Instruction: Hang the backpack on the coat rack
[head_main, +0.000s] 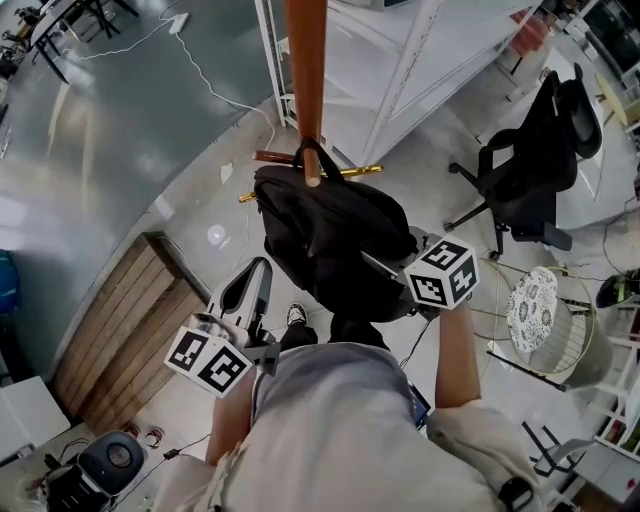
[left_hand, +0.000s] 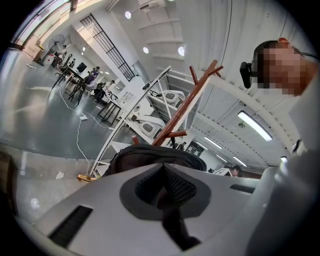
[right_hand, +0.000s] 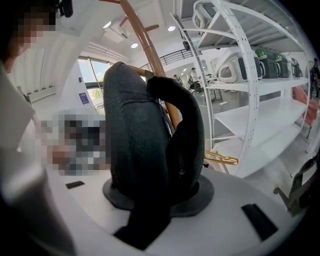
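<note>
Closest to you are two hand-held grippers, each with a marker cube. Your left gripper (head_main: 258, 272), at the lower left of the head view, has its jaws together with nothing between them. It is just beside the bag but not touching it. Your right gripper (head_main: 380, 268), right of centre, is clenched on the one black fabric backpack (head_main: 320, 235). In the right gripper view, dark bag material fills the space between its jaws.

The backpack hangs at the middle of the frame. Its carry loop (head_main: 318, 150) lies across the one reddish-brown wooden coat rack (head_main: 305, 70), just above a rounded tip. You cannot tell from here whether the loop bears the weight. The bag looks closed, so its contents do not show.

Below it lies a glossy grey concrete floor (head_main: 130, 150). On it are one gold-coloured clothes hanger (head_main: 360, 170) beside the rack's foot, one slatted wooden panel (head_main: 115, 330) at the lower left and one white cable (head_main: 215, 85) trailing towards the upper left.

Farther off stand one white metal shelving unit (head_main: 400, 70) at the top centre and one black swivel office chair (head_main: 535, 150) at the upper right. The right gripper view shows white and green rounded housings on the shelves.
</note>
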